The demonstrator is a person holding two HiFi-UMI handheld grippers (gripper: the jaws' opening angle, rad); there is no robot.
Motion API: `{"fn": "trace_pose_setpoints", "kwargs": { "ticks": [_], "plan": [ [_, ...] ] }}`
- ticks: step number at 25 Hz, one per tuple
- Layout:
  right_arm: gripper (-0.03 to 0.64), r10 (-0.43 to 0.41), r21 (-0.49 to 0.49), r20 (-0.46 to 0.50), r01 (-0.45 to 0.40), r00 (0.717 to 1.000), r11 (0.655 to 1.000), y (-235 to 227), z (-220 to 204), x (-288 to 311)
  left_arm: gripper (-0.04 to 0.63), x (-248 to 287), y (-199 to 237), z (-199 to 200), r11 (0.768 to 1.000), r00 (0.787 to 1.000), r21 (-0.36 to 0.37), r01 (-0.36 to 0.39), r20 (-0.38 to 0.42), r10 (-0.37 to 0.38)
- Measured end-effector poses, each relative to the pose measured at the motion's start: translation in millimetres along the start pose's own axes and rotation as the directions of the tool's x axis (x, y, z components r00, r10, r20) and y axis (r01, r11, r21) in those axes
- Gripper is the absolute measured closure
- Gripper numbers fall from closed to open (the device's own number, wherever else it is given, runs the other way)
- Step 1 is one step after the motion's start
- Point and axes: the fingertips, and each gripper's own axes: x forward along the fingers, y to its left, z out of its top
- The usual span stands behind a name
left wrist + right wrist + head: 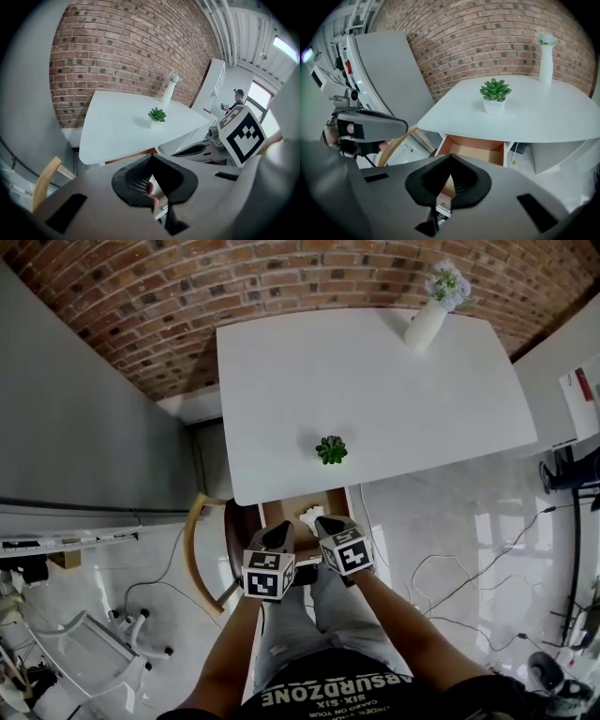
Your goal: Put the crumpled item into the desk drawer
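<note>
The desk drawer point(298, 509) stands pulled out under the front edge of the white desk point(375, 390); its brown inside point(476, 149) looks bare as far as the right gripper view shows it. A small white crumpled item point(309, 515) lies at the drawer's front in the head view, just ahead of my right gripper point(330, 521). My right gripper point(450, 158) is shut, with nothing between its pads. Beside it my left gripper point(278, 532) hangs over the person's lap. Its jaws point(151, 158) meet at the tips and hold nothing.
A small green potted plant point(330, 449) sits near the desk's front edge, and a white vase with flowers point(427, 322) at its far side. A wooden chair point(197, 549) stands to the left of the drawer. Cables point(450, 577) lie on the floor at the right.
</note>
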Motion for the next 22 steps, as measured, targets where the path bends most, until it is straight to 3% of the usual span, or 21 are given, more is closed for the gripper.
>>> {"fn": "trace_pose_setpoints", "kwargs": {
  "ticks": [22],
  "plan": [
    [0.62,-0.034,0.027,0.129,0.031,0.991,0.999,35.3,32.6,-56.3,0.589,-42.5,1.2,26.5,0.999,0.998,0.023,0.046,0.053,-0.047]
  ]
}}
